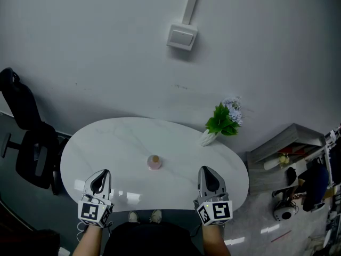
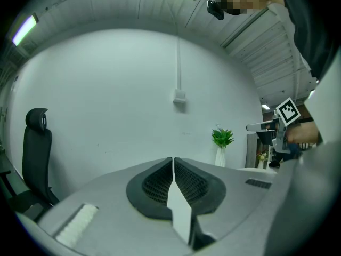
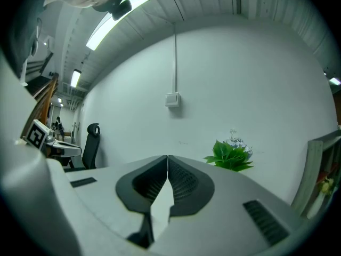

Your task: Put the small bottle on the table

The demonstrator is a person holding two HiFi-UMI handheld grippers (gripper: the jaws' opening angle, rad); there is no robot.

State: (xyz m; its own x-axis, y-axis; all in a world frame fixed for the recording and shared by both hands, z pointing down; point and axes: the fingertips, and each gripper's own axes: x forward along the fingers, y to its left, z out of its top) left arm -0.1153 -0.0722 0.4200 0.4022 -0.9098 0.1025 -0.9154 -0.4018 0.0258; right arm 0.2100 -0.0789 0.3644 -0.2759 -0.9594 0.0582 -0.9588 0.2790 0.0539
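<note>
The small pinkish bottle (image 1: 154, 162) with a tan cap stands upright near the middle of the white oval table (image 1: 106, 143). My left gripper (image 1: 105, 172) hovers at the table's near edge, to the left of the bottle and apart from it. Its jaws are shut with nothing between them, which the left gripper view confirms (image 2: 173, 159). My right gripper (image 1: 205, 169) hovers at the near edge to the right of the bottle, also shut and empty (image 3: 168, 157). Neither gripper view shows the bottle.
A green plant in a white vase (image 1: 209, 137) stands at the table's far right edge, also in view as the plant (image 3: 230, 156). A black office chair (image 1: 29, 143) is left of the table. A low shelf with clutter (image 1: 287, 151) stands on the right. A switch box (image 1: 182, 36) hangs on the wall.
</note>
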